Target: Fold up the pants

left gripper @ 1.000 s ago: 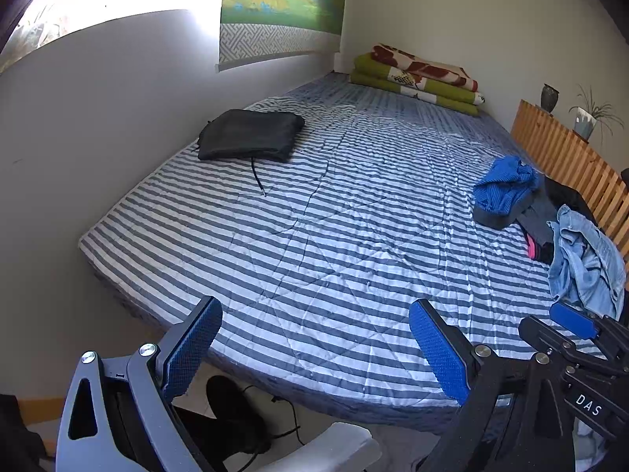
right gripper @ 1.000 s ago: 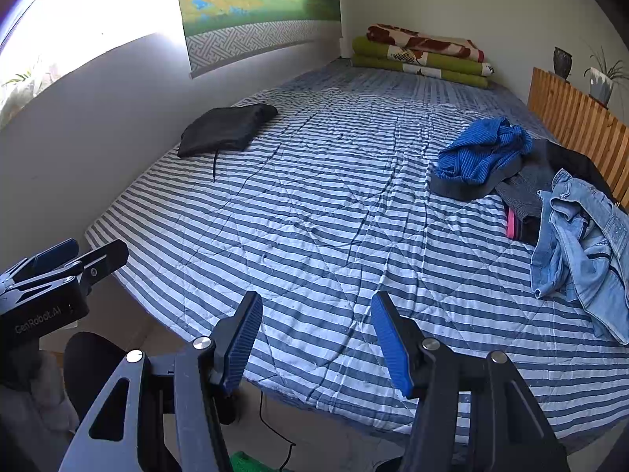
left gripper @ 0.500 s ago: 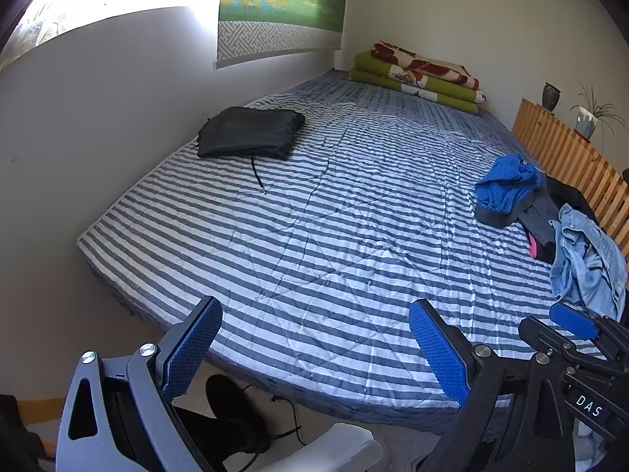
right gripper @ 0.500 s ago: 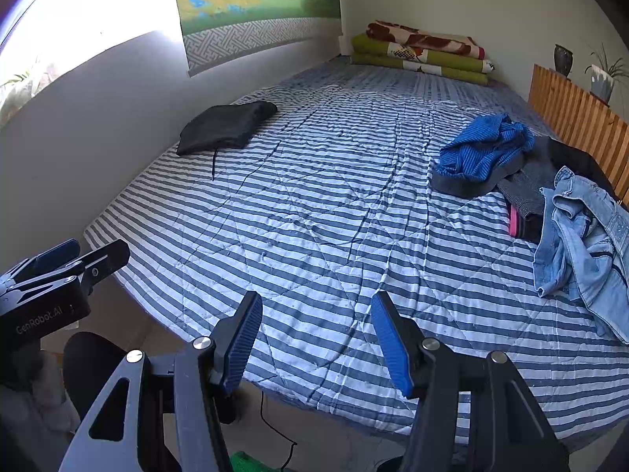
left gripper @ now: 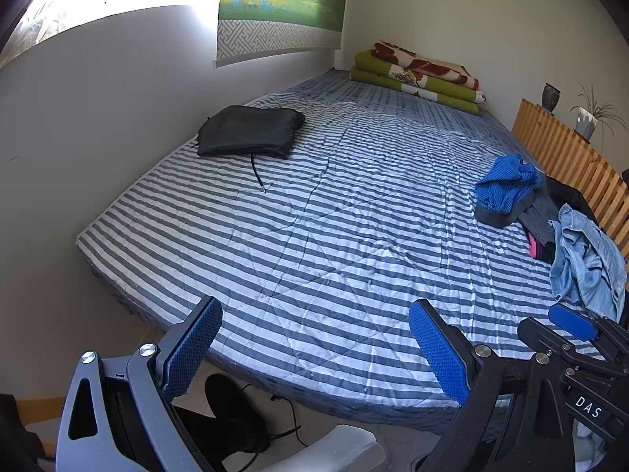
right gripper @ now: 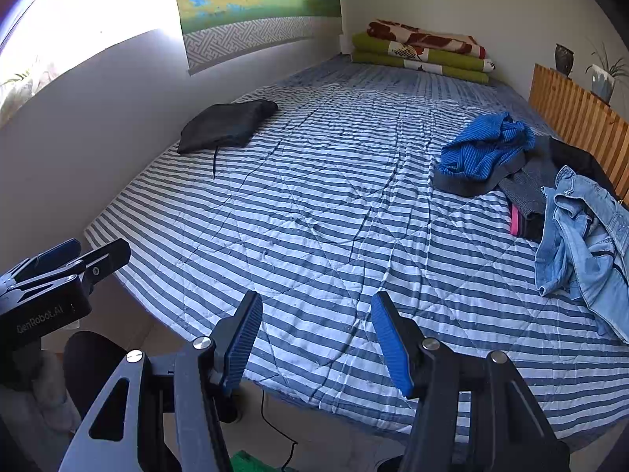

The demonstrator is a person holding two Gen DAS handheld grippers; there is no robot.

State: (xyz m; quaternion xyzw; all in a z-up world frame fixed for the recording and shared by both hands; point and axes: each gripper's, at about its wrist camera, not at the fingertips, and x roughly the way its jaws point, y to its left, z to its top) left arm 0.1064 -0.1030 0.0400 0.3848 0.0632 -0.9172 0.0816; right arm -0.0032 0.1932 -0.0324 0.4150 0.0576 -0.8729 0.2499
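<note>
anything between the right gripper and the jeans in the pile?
Nothing visible. The right gripper is open and empty over the bed's near edge; only bare striped quilt lies between it and the light denim jeans, which sit on the near side of the clothes pile.

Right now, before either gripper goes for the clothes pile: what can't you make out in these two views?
- Clothes pile, both views: dark garments lie under the blue knit and the denim piece; which are pants is unclear.
- Denim piece, left wrist view: lower part hidden behind the right gripper.
- Pink item: only an edge shows.
- Folded black garment: type unreadable.
</note>
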